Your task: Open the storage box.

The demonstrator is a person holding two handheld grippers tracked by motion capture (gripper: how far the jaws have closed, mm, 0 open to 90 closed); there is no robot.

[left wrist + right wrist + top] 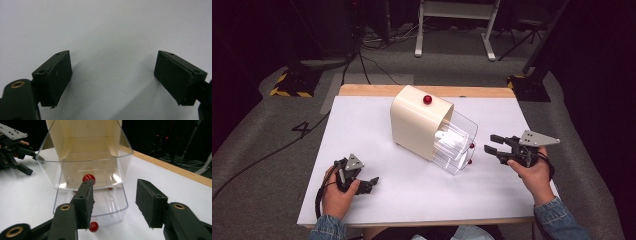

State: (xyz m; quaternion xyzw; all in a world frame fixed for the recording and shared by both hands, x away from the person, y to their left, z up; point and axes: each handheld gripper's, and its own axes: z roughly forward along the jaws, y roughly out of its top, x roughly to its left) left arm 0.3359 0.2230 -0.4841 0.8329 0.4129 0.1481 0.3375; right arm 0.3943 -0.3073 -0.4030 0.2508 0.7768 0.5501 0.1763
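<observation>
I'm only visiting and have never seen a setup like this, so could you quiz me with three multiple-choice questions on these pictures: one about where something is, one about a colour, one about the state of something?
1. Where does the cream plastic cabinet with two clear drawers stand?
A. near the middle of the white table top
B. on the grey floor
C. in the person's left hand

2. What colour is the small round knob on the cabinet's top?
A. blue
B. red
C. green

3. How do the jaws of the right gripper stand?
A. shut on a drawer
B. shut on nothing
C. open, holding nothing

Answers: 1 A, the high view shows it standing between the two grippers on the white surface. 2 B, the knob shows glossy red against the cream top. 3 C, the right gripper view shows a wide gap between the jaws, which are short of the drawers.
</observation>
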